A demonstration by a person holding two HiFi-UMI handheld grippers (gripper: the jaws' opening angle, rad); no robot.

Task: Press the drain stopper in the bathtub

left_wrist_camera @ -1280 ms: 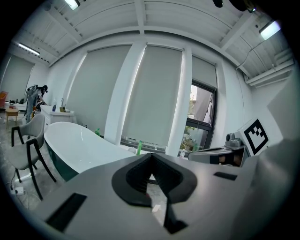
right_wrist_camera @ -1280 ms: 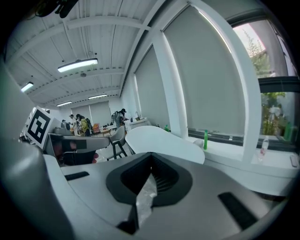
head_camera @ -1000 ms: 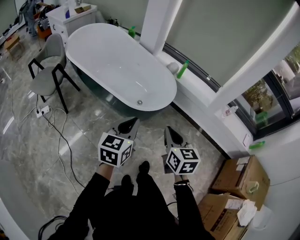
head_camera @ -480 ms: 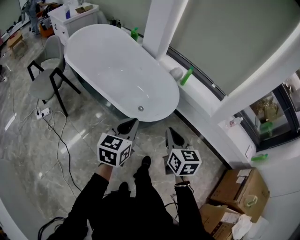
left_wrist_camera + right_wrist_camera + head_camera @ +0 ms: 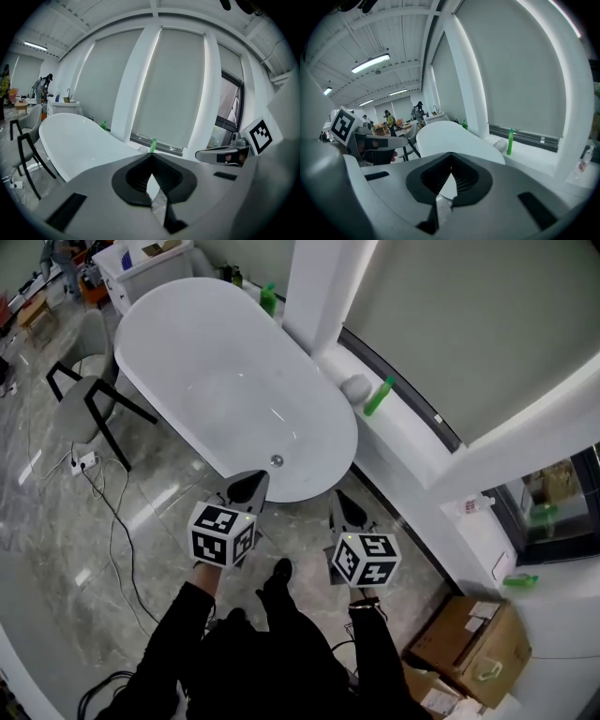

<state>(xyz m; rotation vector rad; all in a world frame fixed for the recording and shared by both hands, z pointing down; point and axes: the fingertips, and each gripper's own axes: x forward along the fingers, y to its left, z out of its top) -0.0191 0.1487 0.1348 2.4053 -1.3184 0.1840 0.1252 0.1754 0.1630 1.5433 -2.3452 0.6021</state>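
Short of the bathtub (image 5: 216, 362), nothing pressed yet.
Left gripper (image 5: 248, 486) clenched on nothing, drain stopper (image 5: 277, 460) just ahead and slightly right on the tub floor; likely rigid, slick metal, sprung, so best pushed squarely at top centre. Right gripper (image 5: 345, 507) likewise closed and empty, stopper ahead-left, farther off.

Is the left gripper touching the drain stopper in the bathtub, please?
No: in the head view the left gripper hangs at the near rim of the bathtub, and the drain stopper shows uncovered just beyond its tip.

Drain stopper (image 5: 277, 461) tiny, w/o detail
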